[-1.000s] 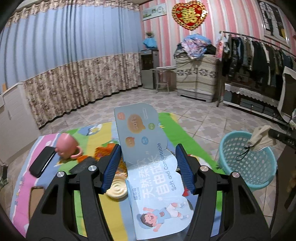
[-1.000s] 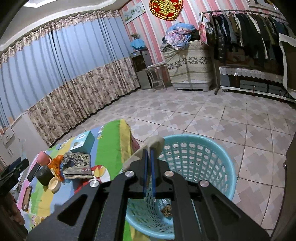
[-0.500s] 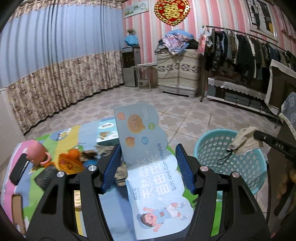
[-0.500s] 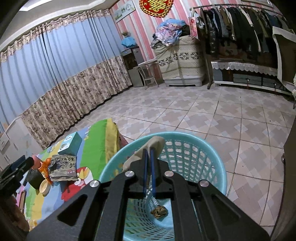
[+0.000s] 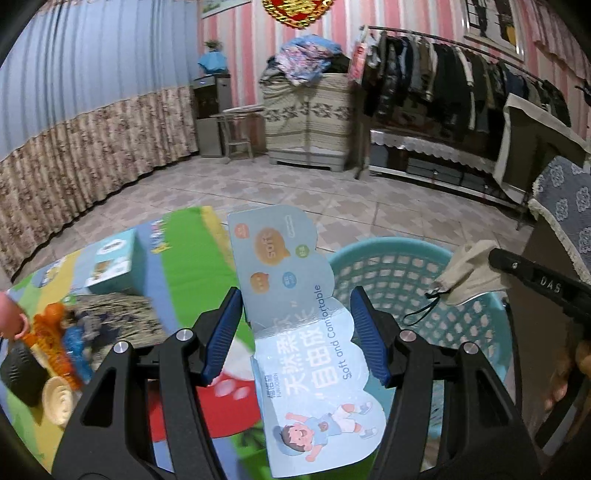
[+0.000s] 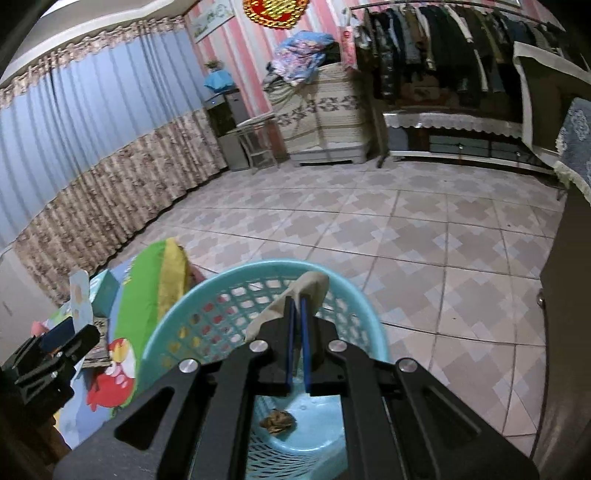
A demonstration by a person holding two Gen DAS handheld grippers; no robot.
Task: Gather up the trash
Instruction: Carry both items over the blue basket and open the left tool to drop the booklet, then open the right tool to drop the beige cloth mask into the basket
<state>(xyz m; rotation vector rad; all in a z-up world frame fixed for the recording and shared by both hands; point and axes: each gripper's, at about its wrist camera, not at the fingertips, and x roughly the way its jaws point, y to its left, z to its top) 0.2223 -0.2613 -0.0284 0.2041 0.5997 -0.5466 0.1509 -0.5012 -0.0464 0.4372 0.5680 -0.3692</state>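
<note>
Over the teal basket (image 6: 184, 314), right tool (image 6: 297, 295) clamped on beige mask (image 6: 314, 284), left tool (image 5: 295, 306) gripping card packaging (image 5: 295, 314)

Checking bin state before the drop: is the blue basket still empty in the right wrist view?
No. A crumpled brown scrap already lies on the bottom of the basket.

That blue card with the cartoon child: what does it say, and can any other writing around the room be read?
"soft": orange bubble on the blue card between the left gripper's fingers.
"Soft and Comfortable": printed along the card's side.
"天然柔软" and "自由放": large white characters on the card; the rest is cut off.
"DAS": on the right gripper.
Red heart wall ornament, wall pictures, teal box: too blurred to read.
</note>
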